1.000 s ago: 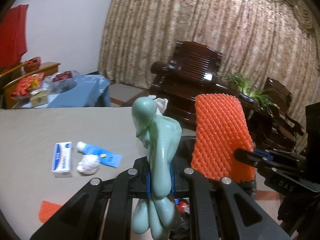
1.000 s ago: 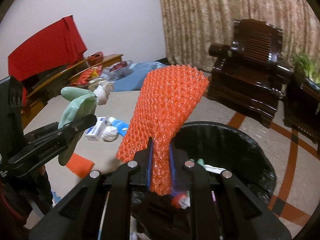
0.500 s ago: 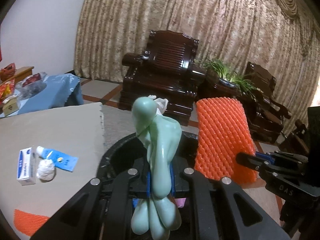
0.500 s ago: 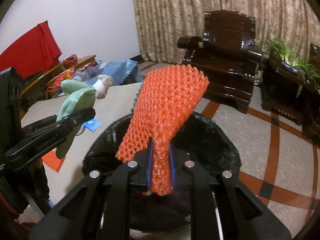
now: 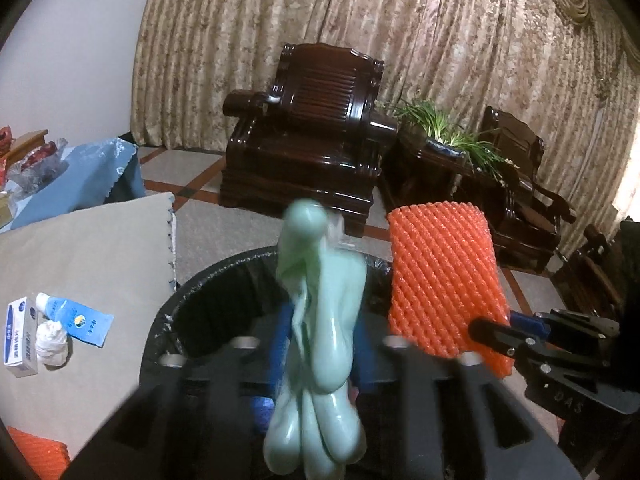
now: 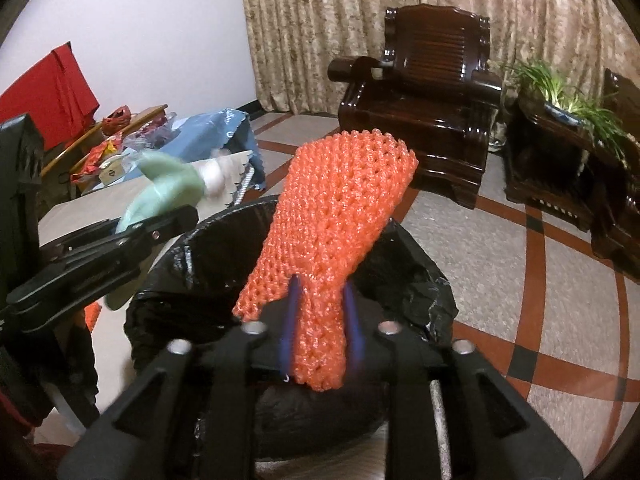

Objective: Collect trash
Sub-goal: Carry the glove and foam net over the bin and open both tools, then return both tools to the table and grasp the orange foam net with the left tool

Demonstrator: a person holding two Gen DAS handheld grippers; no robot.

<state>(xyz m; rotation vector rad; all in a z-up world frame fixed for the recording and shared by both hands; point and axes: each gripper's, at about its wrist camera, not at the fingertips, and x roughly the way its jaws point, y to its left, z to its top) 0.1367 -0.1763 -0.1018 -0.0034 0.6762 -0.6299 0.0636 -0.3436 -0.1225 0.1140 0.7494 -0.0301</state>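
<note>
The left gripper (image 5: 316, 364) carries a limp pale-green rubber glove (image 5: 324, 320) upright between its blue pads, directly above the mouth of the round bin lined with a black plastic bag (image 5: 168, 320). Its jaws are opening, and the glove — blurred in the left wrist view — looks to be coming loose between them rather than being squeezed. The right gripper (image 6: 320, 336) does the same beside it: its jaws are opening around the narrow bottom end of an orange foam fruit net (image 6: 340, 216), whose wide end fans out over the bin's far rim.

Both pieces should handle as very light and soft. The glove is floppy and probably slick, so it will likely slide straight down once freed. The net is springy and rough-textured; it may cling to a pad or drape on the liner's rim rather than fall cleanly.

More trash waits on the beige-covered table (image 5: 80, 248), near the edge closest to the bin: a small white-and-blue carton (image 5: 18, 336), a blue squeeze tube (image 5: 76, 318) and a crumpled white tissue (image 5: 50, 340), all touching or nearly so. Another orange net piece (image 5: 36, 454) lies at the near edge. The tissue can be pinched anywhere; the tube is best taken across its flat body, and the carton across its narrow sides.
</note>
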